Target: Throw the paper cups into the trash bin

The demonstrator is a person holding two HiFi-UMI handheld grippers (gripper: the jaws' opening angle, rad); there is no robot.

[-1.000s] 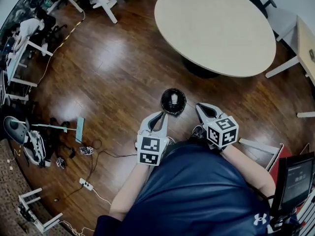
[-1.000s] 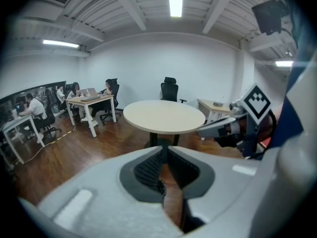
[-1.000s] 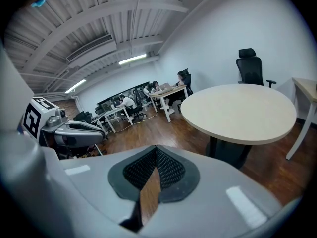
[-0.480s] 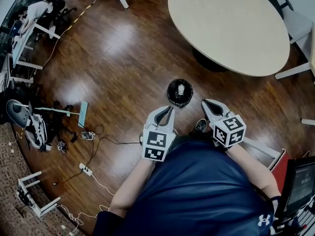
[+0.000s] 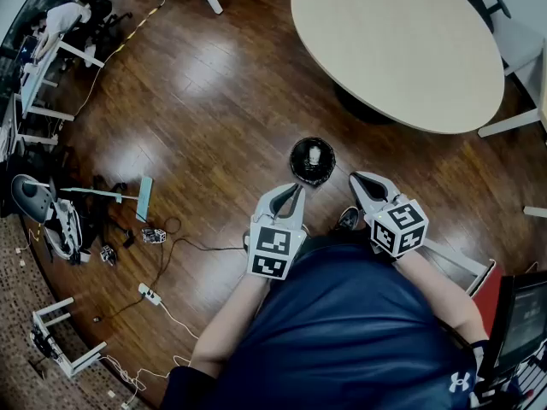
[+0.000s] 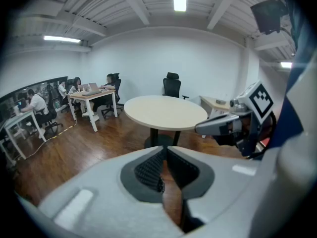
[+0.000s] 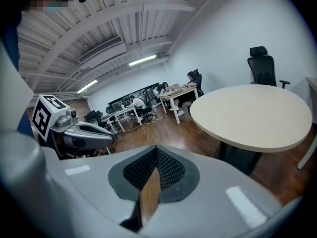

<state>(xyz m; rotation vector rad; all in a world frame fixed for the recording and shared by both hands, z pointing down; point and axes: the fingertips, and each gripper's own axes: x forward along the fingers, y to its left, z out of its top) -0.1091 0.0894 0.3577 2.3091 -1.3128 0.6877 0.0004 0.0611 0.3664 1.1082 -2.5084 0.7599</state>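
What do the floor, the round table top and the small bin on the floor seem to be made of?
Floor: wood planks or laminate, glossy; seams and light glare show.
Table top: pale, matte, no grain; probably laminate.
Bin: black, slightly shiny; plastic or a liner bag, unclear.

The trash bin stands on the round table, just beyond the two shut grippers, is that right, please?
Not quite: the trash bin stands on the floor, short of the round table, just beyond the two shut grippers, the left gripper and the right gripper. The head view shows it.
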